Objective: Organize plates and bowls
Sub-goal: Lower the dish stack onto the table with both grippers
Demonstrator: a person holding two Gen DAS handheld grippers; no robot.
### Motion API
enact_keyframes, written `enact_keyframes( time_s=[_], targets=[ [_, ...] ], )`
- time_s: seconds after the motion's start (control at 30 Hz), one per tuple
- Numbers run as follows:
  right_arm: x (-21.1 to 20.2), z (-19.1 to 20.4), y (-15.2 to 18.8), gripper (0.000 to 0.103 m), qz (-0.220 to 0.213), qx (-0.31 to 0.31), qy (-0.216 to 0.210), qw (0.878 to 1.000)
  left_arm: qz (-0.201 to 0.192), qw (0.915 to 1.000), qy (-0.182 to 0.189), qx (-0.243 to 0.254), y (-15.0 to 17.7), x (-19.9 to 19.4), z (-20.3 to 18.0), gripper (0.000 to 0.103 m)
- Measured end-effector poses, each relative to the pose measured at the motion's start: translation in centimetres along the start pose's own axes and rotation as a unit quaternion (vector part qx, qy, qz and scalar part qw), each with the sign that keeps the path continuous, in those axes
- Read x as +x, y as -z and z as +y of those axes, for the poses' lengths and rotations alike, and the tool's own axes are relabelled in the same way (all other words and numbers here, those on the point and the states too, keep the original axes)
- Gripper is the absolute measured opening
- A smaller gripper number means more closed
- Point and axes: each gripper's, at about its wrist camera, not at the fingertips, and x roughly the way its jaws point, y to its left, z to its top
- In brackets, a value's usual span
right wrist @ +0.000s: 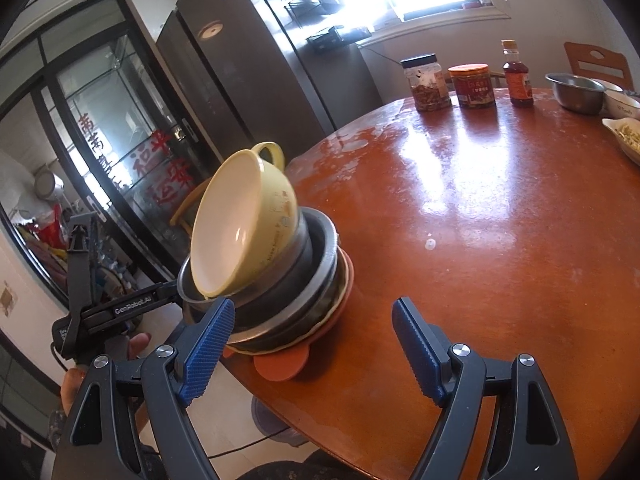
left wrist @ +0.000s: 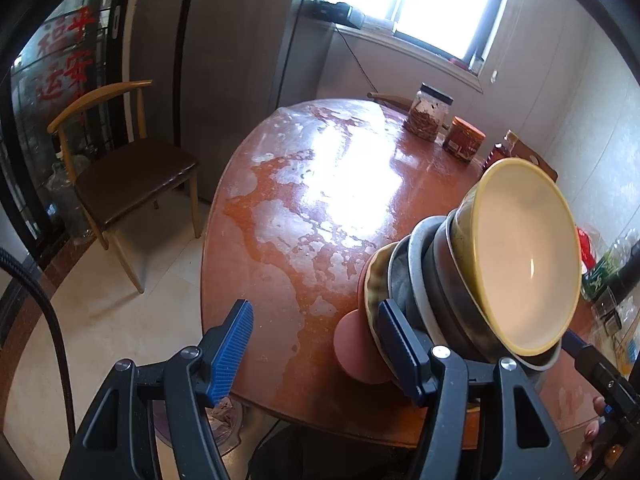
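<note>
Blue ribbed pads of the right hand-held gripper [right wrist: 314, 354] stand apart with nothing between them, its left pad just beside the stack of plates and bowls [right wrist: 276, 300]. That stack sits on an orange mat [right wrist: 282, 364] at the near edge of the reddish counter [right wrist: 480, 220], a yellow bowl [right wrist: 240, 220] tilted on top. The left hand-held gripper [left wrist: 316, 352] is likewise parted and empty. Farther back stand two jars [right wrist: 428, 84] and a bottle [right wrist: 518, 76].
</note>
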Motion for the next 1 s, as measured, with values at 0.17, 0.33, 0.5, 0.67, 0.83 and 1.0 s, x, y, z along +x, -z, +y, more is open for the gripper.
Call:
enact_keyframes(
  time_s=[0.17, 0.33, 0.5, 0.67, 0.83, 1.0],
  targets=[
    [0.8, 0.1, -0.1, 0.081, 0.003, -0.010, -0.010, 1.000, 0.009, 0.9995, 0.019, 0.024, -0.7, 1.2, -0.6, 0.065],
    [1.5, -0.3, -0.1, 0.081, 0.004, -0.025, -0.024, 0.999, 0.017, 0.9976, 0.028, 0.061, -1.2, 2.2, -2.7, 0.065],
    [1.6, -0.4, 0.5, 0.081, 0.015, -0.047, -0.022, 0.999, 0.027, 0.9944, 0.038, 0.095, -1.2, 2.9, -5.5, 0.064],
    [0.6, -1.6, 0.5, 0.081, 0.007, -0.053, -0.004, 0.999, 0.029, 0.9932, 0.032, 0.108, -1.2, 3.6, -7.9, 0.064],
    [-0.6, -3.3, 0.6, 0.081, 0.001, -0.052, 0.006, 0.999, 0.032, 0.9913, 0.034, 0.123, -1.1, 4.1, -10.0, 0.064],
    [-1.8, -4.9, 0.7, 0.081, -0.007, -0.044, 0.020, 0.999, 0.037, 0.9895, 0.036, 0.134, -1.0, 4.7, -12.4, 0.064]
  ],
)
